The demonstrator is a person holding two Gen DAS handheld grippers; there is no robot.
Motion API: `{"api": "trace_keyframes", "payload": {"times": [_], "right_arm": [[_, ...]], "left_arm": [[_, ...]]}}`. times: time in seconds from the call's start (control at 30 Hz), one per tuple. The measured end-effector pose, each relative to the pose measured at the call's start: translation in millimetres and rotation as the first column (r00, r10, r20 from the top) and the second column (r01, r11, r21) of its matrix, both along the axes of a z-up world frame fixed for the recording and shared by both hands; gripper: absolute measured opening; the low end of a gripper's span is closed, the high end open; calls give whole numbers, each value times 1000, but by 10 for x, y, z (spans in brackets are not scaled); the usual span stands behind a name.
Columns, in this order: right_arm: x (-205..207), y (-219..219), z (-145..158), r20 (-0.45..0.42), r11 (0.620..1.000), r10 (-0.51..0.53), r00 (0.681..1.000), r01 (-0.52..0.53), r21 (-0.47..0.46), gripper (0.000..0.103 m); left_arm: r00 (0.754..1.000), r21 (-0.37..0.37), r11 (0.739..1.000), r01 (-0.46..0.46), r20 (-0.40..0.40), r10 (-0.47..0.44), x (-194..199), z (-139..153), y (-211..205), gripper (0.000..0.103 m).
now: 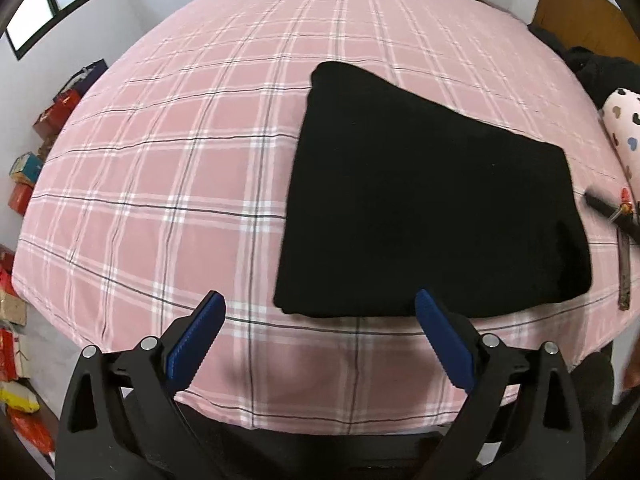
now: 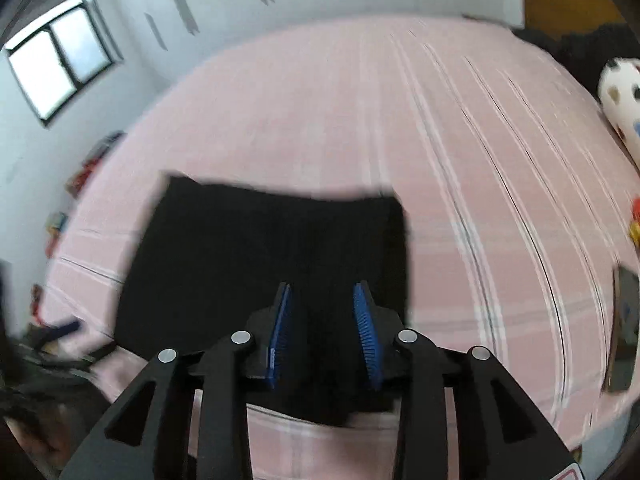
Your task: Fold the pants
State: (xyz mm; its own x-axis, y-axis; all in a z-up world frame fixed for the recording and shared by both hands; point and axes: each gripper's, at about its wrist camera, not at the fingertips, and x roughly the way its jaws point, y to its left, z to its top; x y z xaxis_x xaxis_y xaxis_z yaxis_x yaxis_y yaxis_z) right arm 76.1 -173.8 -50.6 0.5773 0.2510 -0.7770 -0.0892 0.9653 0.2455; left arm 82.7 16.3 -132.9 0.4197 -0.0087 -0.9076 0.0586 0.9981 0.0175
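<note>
No readable brand, label or writing in either view; boxes [image 1: 24, 168] stacked on the floor far left of the left gripper have printed faces, too small to read. A red-edged sticker corner shows on the right gripper's body at bottom of its view, text not legible

Pants [image 1: 432, 208]: black, folded into a compact flat packet, roughly four-sided, wider at the near end, narrower at the far end. Surface plain, matte, no visible seams, pockets or tags. Near edge shows stacked layers, slightly rounded. They lie flat on a bed [image 1: 180, 168] with a pink plaid sheet, white and dark grid lines

Left gripper [image 1: 316, 336]: jaws spread wide, nothing between them, blue ribbed pads facing each other. Pants sit just ahead and to the right; their near edge lies just beyond the right fingertip, contact cannot be told. Left finger over bare sheet

Right gripper [image 2: 322, 332]: view motion-blurred. Jaws part-open, a narrow gap, blue pads either side of black cloth. Pants [image 2: 256, 264] lie directly under and ahead of it, extending left; whether the pads touch the cloth cannot be told

Other stuff: heart-print pillow [image 1: 624, 128] far right of the left gripper, a dark tool with red bits [image 1: 612, 212] right of the pants, brown headboard [image 1: 580, 12] at far right, window [image 1: 52, 0] far upper left, dark clothing pile [image 1: 600, 72] beside the headboard
</note>
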Motion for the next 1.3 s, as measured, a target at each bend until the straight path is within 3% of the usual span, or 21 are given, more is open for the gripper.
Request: {"api": "trace_keyframes", "payload": {"times": [0.13, 0.17, 0.27, 0.43, 0.5, 0.6, 0.67, 0.73, 0.83, 0.87, 0.93, 1.03, 1.1, 1.17, 1.2, 1.3], "right_arm": [[374, 622, 93, -21, 973, 210, 977, -207, 98, 12], [492, 743, 43, -35, 965, 241, 970, -236, 118, 5], [905, 1177, -278, -111, 954, 286, 952, -272, 124, 2], [1410, 1733, -946, -253, 954, 279, 926, -297, -36, 0], [1403, 1809, -805, -232, 944, 301, 925, -324, -69, 0], [1212, 1470, -442, -121, 958, 279, 953, -284, -30, 0], [1127, 1257, -393, -108, 969, 237, 965, -243, -39, 3], [1158, 1098, -500, -148, 977, 207, 967, -211, -12, 5], [1400, 1099, -855, -232, 971, 189, 954, -216, -98, 0], [1492, 1031, -950, -244, 977, 173, 954, -198, -83, 0], [1558, 918, -846, -223, 990, 102, 970, -122, -78, 0], [1360, 806, -566, -141, 994, 107, 984, -110, -14, 0], [1166, 699, -610, -140, 993, 102, 985, -109, -37, 0], [1092, 672, -917, -191, 990, 97, 977, -114, -82, 0], [1020, 590, -945, -172, 994, 100, 980, -107, -31, 0], [796, 376, -629, -117, 999, 37, 992, -41, -32, 0]], "left_arm": [[999, -24, 999, -33, -12, 33, 18, -25, 112, 94], [999, -37, 998, -42, -18, 41, 16, -34, 157, 94], [998, -38, 998, -52, -31, 50, 10, -67, 237, 94], [997, -49, 997, -62, -51, 60, 8, -126, 360, 94], [997, -54, 997, -62, -59, 59, 32, -147, 387, 94], [996, -79, 995, -66, -58, 61, 33, -138, 443, 94], [996, -95, 993, -70, -58, 65, 59, -158, 469, 94], [996, -106, 992, -71, -58, 65, 72, -159, 457, 94], [997, -106, 992, -64, -59, 58, 91, -170, 395, 94], [997, -98, 993, -60, -61, 54, 108, -172, 369, 94], [997, -89, 995, -48, -62, 42, 113, -149, 316, 94], [998, -74, 996, -40, -54, 36, 120, -114, 264, 94], [998, -79, 996, -44, -53, 39, 137, -119, 224, 94], [998, -74, 997, -36, -56, 32, 157, -121, 169, 94], [998, -66, 997, -32, -54, 28, 162, -117, 136, 94], [999, -39, 999, -5, -40, 3, 144, -62, 12, 94]]}}
